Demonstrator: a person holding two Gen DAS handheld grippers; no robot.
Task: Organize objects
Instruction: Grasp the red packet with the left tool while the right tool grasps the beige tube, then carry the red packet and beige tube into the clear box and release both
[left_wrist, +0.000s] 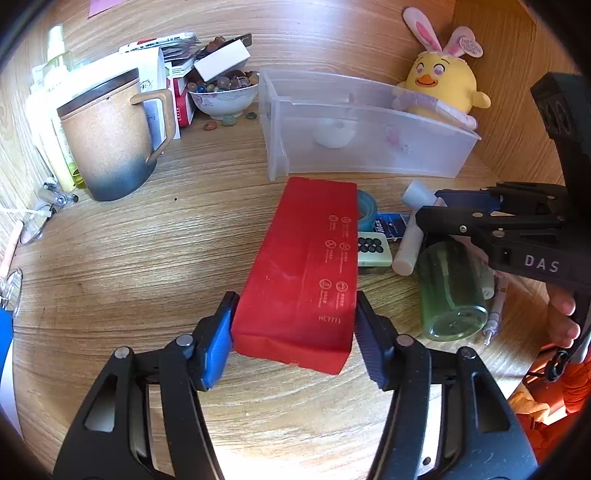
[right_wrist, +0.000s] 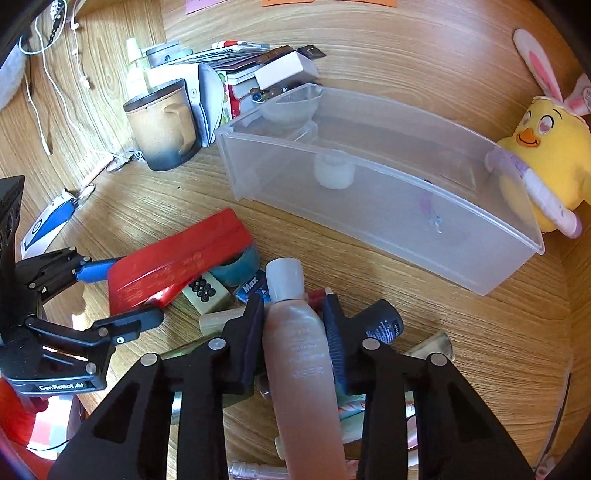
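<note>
Here, red box (left_wrist: 303, 273) with white print, clamped between left gripper (left_wrist: 293, 328) fingers

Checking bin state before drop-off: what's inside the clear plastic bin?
Inside the clear plastic bin: a small white round container near the back wall and a small pinkish item on the floor. Frosted walls blur both; what they are can't be told.

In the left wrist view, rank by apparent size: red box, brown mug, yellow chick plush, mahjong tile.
1. Red box, though nearness to the camera inflates it.
2. Brown mug.
3. Yellow chick plush.
4. Mahjong tile, clearly smallest.
</note>
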